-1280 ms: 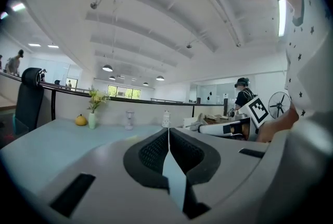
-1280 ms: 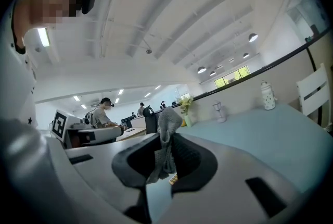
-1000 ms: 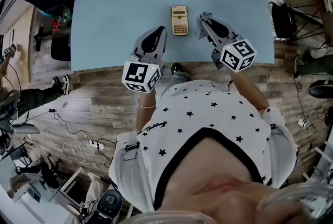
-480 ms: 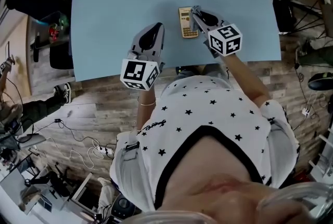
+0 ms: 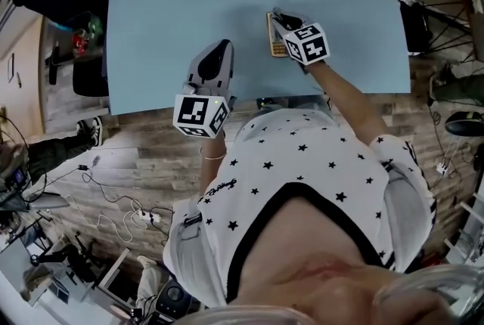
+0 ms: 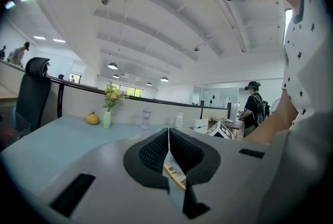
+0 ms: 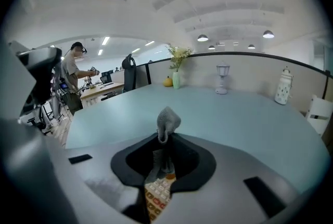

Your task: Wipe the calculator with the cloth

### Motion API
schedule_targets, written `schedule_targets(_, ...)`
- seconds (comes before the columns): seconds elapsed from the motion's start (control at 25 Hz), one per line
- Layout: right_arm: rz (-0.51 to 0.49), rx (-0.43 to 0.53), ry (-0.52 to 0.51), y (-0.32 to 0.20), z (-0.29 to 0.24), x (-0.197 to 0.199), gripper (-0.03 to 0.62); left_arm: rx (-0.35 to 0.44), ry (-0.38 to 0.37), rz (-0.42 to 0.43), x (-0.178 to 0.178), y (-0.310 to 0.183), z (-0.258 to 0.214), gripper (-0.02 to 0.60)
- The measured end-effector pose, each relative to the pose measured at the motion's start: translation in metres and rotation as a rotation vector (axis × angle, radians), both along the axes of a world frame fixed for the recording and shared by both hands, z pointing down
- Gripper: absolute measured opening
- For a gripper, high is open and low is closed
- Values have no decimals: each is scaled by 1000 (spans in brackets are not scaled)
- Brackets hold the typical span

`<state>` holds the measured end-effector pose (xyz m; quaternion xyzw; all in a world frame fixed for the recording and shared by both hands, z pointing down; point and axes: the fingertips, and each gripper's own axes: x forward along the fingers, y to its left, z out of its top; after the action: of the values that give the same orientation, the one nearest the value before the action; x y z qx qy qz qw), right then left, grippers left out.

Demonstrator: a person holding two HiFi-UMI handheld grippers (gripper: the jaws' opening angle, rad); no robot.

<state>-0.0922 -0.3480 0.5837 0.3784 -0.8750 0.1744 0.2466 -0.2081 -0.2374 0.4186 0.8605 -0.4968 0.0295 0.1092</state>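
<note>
Pale blue bench (image 5: 174, 6) is being used: the grey cloth (image 7: 167, 123) is being pinched in the closed right tool (image 5: 280, 17) directly over the calculator (image 5: 275, 42) near the front edge. The left tool (image 5: 218, 51) is being held closed, empty, leftward. Wiping is judged barely started, with most remaining

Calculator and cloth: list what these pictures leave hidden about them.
- Head view: the right gripper covers most of the calculator and the cloth.
- Right gripper view: its own body leaves only a strip of keys; cloth-to-calculator contact unclear.
- Left gripper view: the left gripper hides all but a sliver; key print too small.
</note>
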Motion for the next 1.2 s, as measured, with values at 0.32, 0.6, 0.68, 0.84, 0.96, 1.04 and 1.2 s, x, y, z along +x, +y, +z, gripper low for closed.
schedule_targets(0.32,10,-14,104,-16,33,-12,57,-14,0,-75,-25,10,7,31)
schedule_targets(0.6,-11,-3,145,-21,42,-16,57,-15,-4,-86,-28,7,4,31)
schedule_targets(0.68,-9,-4,143,-23,41,-15,57,-15,-5,-85,-28,5,3,31)
schedule_targets(0.84,13,0,147,-27,40,-6,57,-11,-7,-76,-26,0,3,31)
schedule_targets(0.96,36,-4,148,-29,40,6,57,-10,-8,-64,-21,-4,2,31)
schedule_targets(1.04,58,-9,146,-32,41,17,57,-11,-6,-53,-16,-7,2,31)
schedule_targets(1.2,104,-22,142,-34,42,36,57,-2,-5,-27,-8,-15,-1,31)
